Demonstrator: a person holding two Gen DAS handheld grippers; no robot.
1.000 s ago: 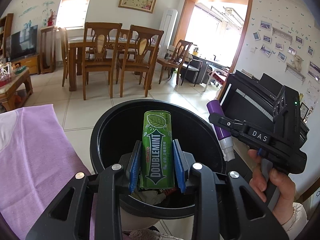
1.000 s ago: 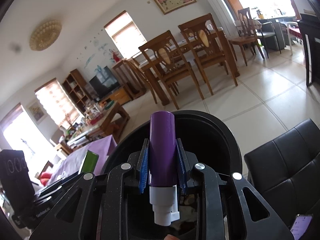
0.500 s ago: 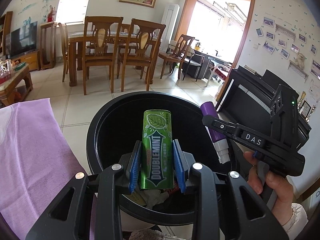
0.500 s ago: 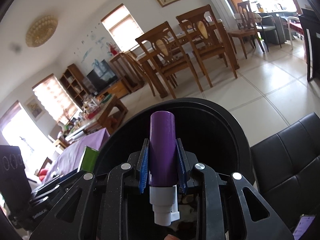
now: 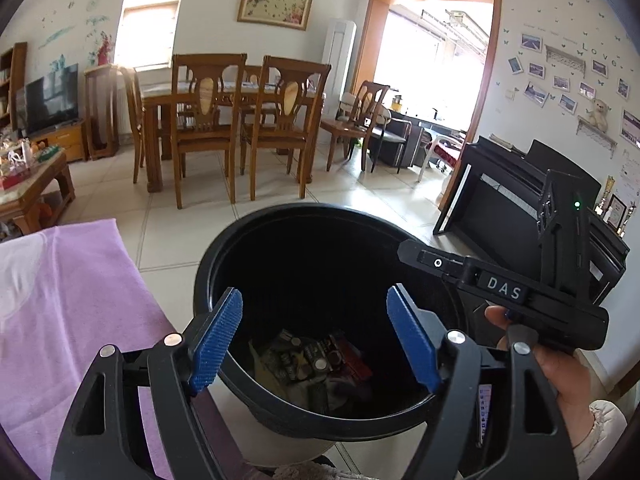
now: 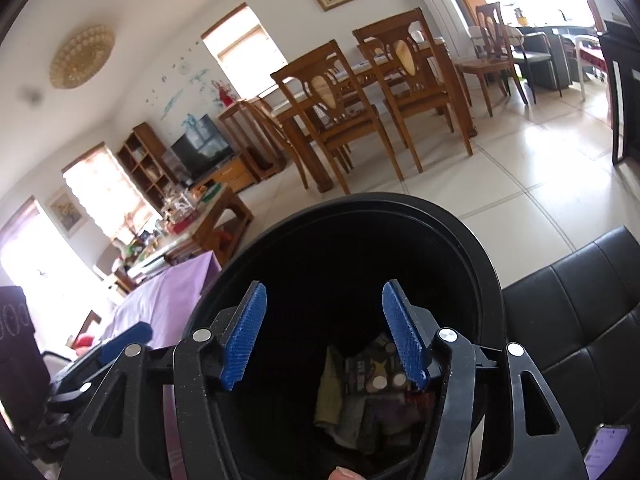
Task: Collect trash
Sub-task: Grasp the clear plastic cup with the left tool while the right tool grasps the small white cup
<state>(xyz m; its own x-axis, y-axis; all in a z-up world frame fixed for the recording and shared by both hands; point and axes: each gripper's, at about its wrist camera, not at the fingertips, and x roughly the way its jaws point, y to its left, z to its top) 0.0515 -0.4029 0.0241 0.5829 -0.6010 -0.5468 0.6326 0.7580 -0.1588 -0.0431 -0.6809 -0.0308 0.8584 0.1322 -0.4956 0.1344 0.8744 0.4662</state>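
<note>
A round black trash bin (image 5: 224, 264) (image 6: 476, 240) stands on the tiled floor right below both grippers. Wrappers, a battery card and other trash (image 5: 316, 360) (image 6: 372, 384) lie at its bottom. My left gripper (image 5: 314, 334) hangs over the bin's near rim, its jaws opening, nothing between the blue pads (image 5: 218, 336). My right gripper (image 6: 324, 330) also hangs over the bin with jaws opening and empty. Seen from the left wrist, the right gripper's black body is at the bin's right side, held by a hand (image 5: 560, 372). The green gum tin and the purple marker are no longer visible.
A purple cloth (image 5: 60, 320) covers the surface left of the bin. A black leather seat (image 6: 580, 312) lies to its right, a black piano (image 5: 500, 188) beyond. A wooden dining table with chairs (image 5: 224, 120) stands across the tiled floor; a cluttered coffee table (image 5: 28, 184) is at far left.
Both grippers opened. The green Doublemint tin left the left gripper and the purple marker left the right one; both are gone from view over the bin.
</note>
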